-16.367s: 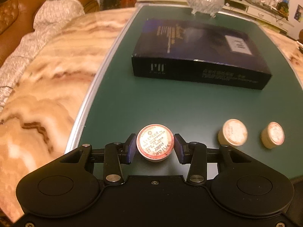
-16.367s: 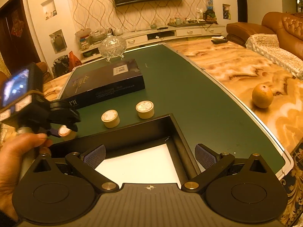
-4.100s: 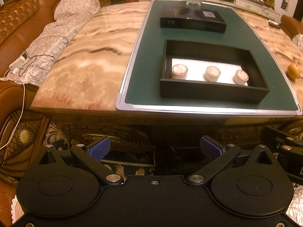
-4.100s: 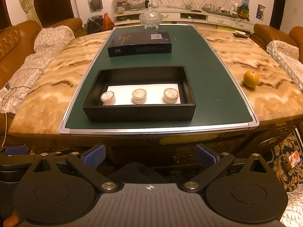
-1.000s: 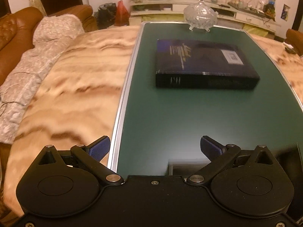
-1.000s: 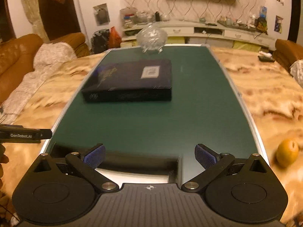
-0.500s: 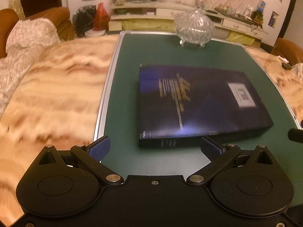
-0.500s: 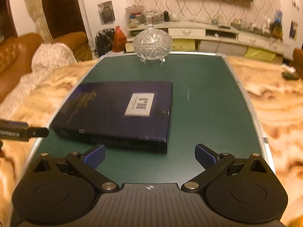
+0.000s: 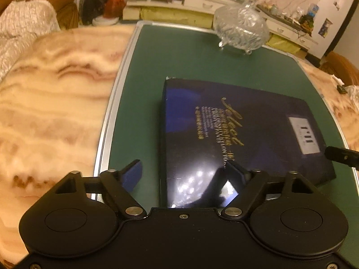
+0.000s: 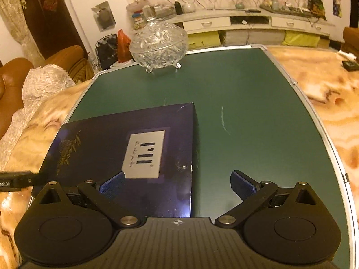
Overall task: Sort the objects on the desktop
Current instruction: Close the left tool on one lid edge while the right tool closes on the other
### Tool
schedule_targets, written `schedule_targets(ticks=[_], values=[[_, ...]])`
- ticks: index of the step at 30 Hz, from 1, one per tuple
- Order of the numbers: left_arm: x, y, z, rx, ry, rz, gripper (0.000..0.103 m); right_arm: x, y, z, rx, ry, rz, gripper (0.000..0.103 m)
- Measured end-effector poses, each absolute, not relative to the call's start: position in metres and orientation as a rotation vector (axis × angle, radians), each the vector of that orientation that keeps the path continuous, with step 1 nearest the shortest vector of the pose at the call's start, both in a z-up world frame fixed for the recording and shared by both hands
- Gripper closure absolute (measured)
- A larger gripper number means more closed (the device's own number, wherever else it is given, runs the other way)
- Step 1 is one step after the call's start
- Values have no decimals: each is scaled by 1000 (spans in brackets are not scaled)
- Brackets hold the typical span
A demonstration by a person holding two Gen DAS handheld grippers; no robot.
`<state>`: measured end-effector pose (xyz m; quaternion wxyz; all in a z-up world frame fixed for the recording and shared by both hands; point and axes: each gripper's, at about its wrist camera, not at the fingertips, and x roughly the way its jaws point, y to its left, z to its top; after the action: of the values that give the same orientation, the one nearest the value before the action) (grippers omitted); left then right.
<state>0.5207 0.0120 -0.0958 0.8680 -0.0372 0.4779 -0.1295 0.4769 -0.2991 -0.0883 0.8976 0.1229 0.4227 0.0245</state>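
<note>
Box: a flat dark blue box (image 9: 237, 130) lies on the green mat, nearer the mat's left side than its right; gold script runs across the lid and a pale label (image 10: 144, 153) with black bars sits toward its right end.
Box surface: glossy, with bright lamp glare on the near part in the left wrist view.
Left gripper: the left gripper (image 9: 184, 174) hangs over the box's left end with its jaws spread wide; its left blue pad (image 9: 132, 174) is over bare mat just beside the box's left edge, its right finger over the lid. It grasps nothing.
Right gripper: the right gripper (image 10: 179, 183) hangs over the box's right end, jaws likewise wide apart and empty; its left pad (image 10: 112, 185) is over the lid just below the label, its right pad (image 10: 242, 185) over bare mat beyond the box's right edge.
Contact: whether any pad touches the box cannot be told.
Mat: the green mat (image 10: 258, 112) has a silver rim and a thin pale scratch to the right of the box.
Glass bowl: a lidded cut-glass bowl (image 10: 158, 44) on small feet stands at the mat's far end, well apart from the box.
Table: marbled cream and brown tabletop (image 9: 51, 98) on both sides of the mat.
Room: a brown leather sofa (image 10: 13, 76) with a pale throw on the left, a low white cabinet (image 10: 246, 22) along the far wall.
</note>
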Motion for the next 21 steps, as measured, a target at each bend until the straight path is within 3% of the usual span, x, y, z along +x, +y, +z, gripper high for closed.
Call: schedule_targets(ticks=[7, 14, 21], values=[[532, 15, -98, -107, 1007, -329, 23, 487, -303, -100, 293, 895, 75, 5], [539, 2, -101, -82, 1041, -370, 22, 497, -302, -109, 359, 914, 111, 24], [541, 1, -100, -82, 1055, -363, 26, 497, -297, -109, 357, 903, 106, 26]])
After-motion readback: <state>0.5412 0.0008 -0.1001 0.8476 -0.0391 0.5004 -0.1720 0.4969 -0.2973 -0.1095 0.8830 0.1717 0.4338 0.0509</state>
